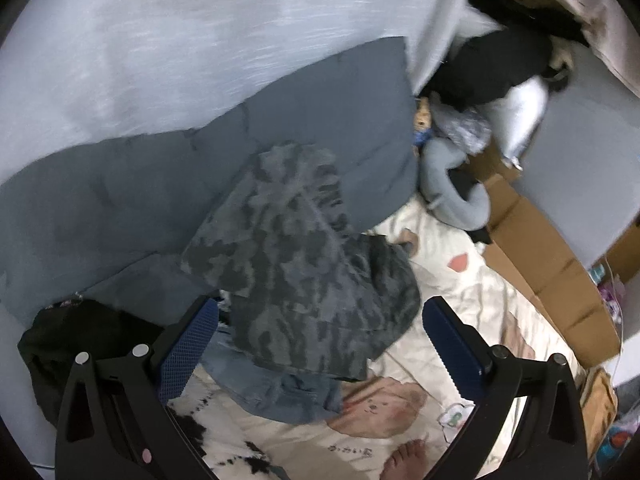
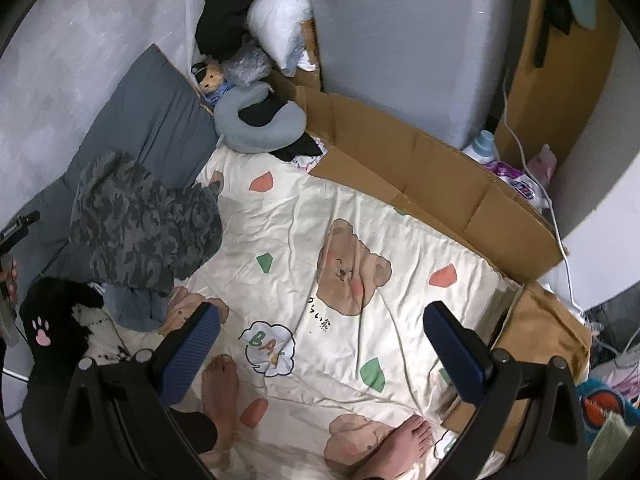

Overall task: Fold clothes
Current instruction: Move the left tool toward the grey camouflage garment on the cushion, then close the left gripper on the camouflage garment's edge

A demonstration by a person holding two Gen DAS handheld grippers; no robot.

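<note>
A grey camouflage garment [image 1: 296, 264] lies crumpled on top of a pile, over blue denim jeans [image 1: 276, 388]. The pile sits at the left edge of a cream bear-print bedsheet [image 2: 344, 240], against a grey cushion [image 1: 160, 184]. My left gripper [image 1: 320, 320] is open and empty, hovering just above the camouflage garment. My right gripper [image 2: 320, 324] is open and empty, high above the bare sheet. The camouflage garment [image 2: 140, 220] and the jeans [image 2: 136, 304] also show at the left of the right wrist view. A black garment [image 1: 80, 340] lies left of the pile.
The person's bare feet [image 2: 220, 392] stand on the sheet. Flattened cardboard [image 2: 420, 176] borders the sheet on the right. A grey neck pillow [image 2: 256, 120], a small teddy bear [image 2: 210, 76] and a white pillow [image 2: 280, 20] lie at the far corner. A black paw-print item [image 2: 52, 320] lies left.
</note>
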